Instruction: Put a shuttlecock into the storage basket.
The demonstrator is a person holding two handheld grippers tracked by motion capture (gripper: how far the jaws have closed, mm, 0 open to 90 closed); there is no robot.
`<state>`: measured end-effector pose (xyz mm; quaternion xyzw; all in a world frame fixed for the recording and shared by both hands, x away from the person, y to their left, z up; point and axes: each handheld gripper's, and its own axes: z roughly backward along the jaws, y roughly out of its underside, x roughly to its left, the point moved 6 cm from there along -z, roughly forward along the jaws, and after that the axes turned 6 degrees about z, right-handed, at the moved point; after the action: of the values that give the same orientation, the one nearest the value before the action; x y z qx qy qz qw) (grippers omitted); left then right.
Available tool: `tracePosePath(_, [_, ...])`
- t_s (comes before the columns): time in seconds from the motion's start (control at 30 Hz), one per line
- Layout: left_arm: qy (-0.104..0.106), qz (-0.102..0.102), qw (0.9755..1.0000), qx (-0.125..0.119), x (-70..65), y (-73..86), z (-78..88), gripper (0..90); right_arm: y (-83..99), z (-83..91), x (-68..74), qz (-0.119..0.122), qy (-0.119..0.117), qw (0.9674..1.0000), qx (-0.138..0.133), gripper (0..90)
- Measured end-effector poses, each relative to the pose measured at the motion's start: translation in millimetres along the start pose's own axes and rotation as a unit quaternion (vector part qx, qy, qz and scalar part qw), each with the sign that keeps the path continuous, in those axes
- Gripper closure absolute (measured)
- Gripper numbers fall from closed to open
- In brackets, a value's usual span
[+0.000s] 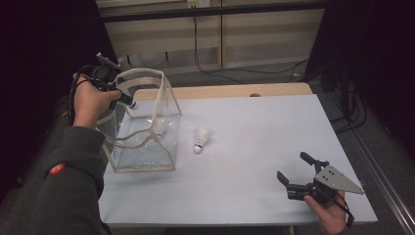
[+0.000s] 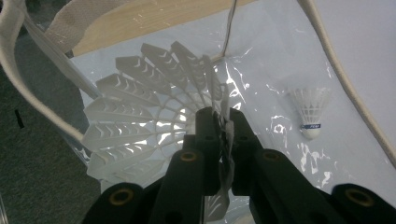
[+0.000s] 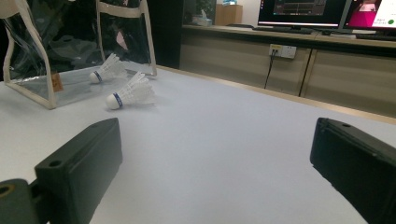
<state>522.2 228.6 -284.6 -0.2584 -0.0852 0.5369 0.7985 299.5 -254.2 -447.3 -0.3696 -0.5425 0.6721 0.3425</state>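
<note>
1. Right claw [image 1: 292,178]: jaws spread wide, nothing between them, low over the near right of the desk [image 1: 254,147].
2. Loose shuttlecock [image 1: 200,139]: lying on the desk just beside the clear bag [image 1: 147,156].
3. Left claw [image 2: 222,122]: clamped on a shuttlecock's feathers [image 2: 140,121], above the bag opening.

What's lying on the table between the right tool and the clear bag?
One shuttlecock lies between the right tool and the clear bag, seen in the high view.

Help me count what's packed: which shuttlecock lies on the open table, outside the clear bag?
The shuttlecock lying right of the clear bag. One other lies inside the bag; the third is clamped by the left gripper above it.
</note>
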Motion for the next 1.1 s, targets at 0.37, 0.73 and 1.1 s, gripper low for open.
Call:
tracePosePath(0.37, [-0.003, 0.007, 1.0000, -0.004, 4.2, -3.4, -4.8, 86.0, 0.3, -0.1, 0.0, -0.002, 0.000, 1.0000, 0.001, 2.4])
tracePosePath(0.73, [-0.015, 0.001, 0.9998, -0.016, 9.2, -4.5, -9.2, 78.3, 0.7, 0.0, -0.8, -0.002, 0.001, 1.0000, 0.002, 2.4])
tracePosePath(1.1, [0.002, 0.001, 0.9993, -0.037, -2.6, -6.3, -3.9, 70.0, -0.2, -0.1, 0.5, 0.002, 0.000, 1.0000, 0.000, 2.4])
